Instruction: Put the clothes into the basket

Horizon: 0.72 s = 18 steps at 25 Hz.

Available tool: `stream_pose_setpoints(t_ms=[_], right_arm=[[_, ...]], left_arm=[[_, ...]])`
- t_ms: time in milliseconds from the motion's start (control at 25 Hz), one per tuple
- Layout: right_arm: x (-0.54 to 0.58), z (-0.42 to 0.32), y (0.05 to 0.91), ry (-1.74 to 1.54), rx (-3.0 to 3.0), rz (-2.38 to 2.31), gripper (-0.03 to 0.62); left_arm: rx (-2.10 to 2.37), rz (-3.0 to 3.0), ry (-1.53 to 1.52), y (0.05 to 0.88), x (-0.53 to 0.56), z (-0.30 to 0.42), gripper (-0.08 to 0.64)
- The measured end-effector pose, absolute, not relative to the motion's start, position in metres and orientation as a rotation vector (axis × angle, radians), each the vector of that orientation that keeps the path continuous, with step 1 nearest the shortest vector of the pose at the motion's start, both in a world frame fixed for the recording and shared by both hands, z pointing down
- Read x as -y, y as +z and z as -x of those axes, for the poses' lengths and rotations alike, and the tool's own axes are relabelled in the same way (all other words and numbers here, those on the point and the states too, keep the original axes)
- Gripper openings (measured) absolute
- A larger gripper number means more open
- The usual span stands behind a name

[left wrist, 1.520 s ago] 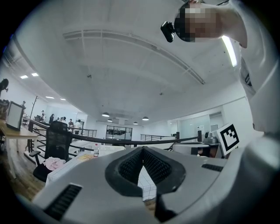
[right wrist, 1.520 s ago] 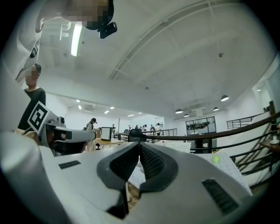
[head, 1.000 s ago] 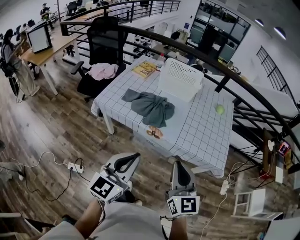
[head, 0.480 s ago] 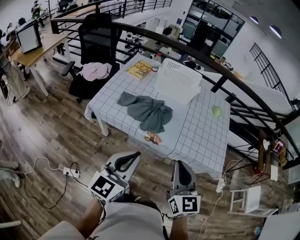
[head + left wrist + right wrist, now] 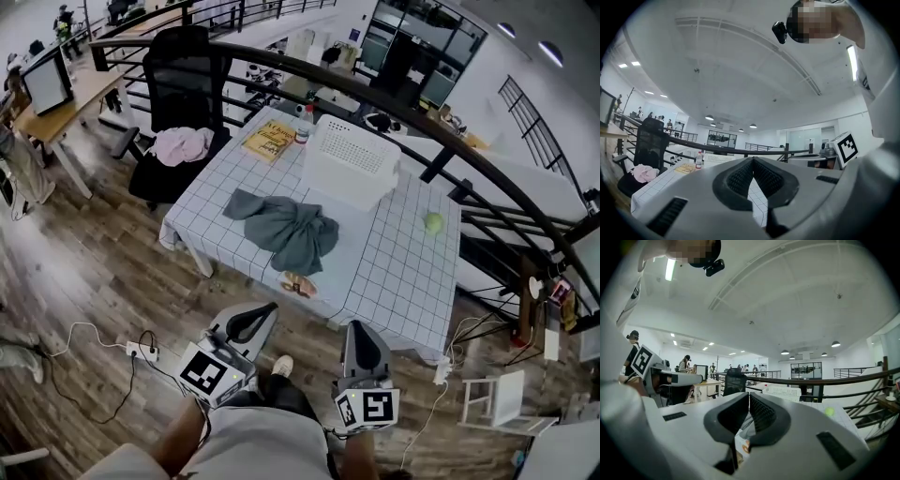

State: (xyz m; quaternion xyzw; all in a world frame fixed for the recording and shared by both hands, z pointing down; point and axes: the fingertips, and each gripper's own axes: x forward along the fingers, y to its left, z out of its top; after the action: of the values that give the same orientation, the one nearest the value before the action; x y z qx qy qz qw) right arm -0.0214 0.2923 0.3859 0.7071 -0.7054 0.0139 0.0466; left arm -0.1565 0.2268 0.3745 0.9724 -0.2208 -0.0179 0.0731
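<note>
A grey-green garment point(image 5: 286, 230) lies crumpled on the checked tablecloth point(image 5: 394, 272), ahead of me. Behind it on the table stands the empty white basket point(image 5: 352, 169), with perforated walls. A pink garment point(image 5: 183, 145) rests on the black office chair point(image 5: 183, 89) to the table's left. My left gripper point(image 5: 269, 307) and right gripper point(image 5: 357, 325) are held low over the wooden floor, well short of the table. Both are shut with nothing between their jaws. In the right gripper view, the basket point(image 5: 787, 391) shows far off past the shut jaws.
A yellow book point(image 5: 267, 141) and a bottle point(image 5: 302, 117) sit at the table's far left corner, and a green ball point(image 5: 433, 222) at its right. A small orange item point(image 5: 298, 283) lies at the front edge. A black railing point(image 5: 450, 141) runs behind the table. Cables and a power strip point(image 5: 141, 350) cross the floor.
The table has shifted slightly left and nearer in the head view as the person steps toward it. A shoe now shows between the grippers. Both grippers stay shut and empty.
</note>
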Motion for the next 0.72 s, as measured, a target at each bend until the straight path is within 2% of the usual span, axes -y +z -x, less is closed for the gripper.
stream_pose_setpoints(t_ms=[720], right_arm=[[-0.227,-0.058,0.391,0.033,2.253,-2.081,0.018]], left_arm=[[0.782,-2.919,-0.020,0.374,-0.170,0.077,0.005]])
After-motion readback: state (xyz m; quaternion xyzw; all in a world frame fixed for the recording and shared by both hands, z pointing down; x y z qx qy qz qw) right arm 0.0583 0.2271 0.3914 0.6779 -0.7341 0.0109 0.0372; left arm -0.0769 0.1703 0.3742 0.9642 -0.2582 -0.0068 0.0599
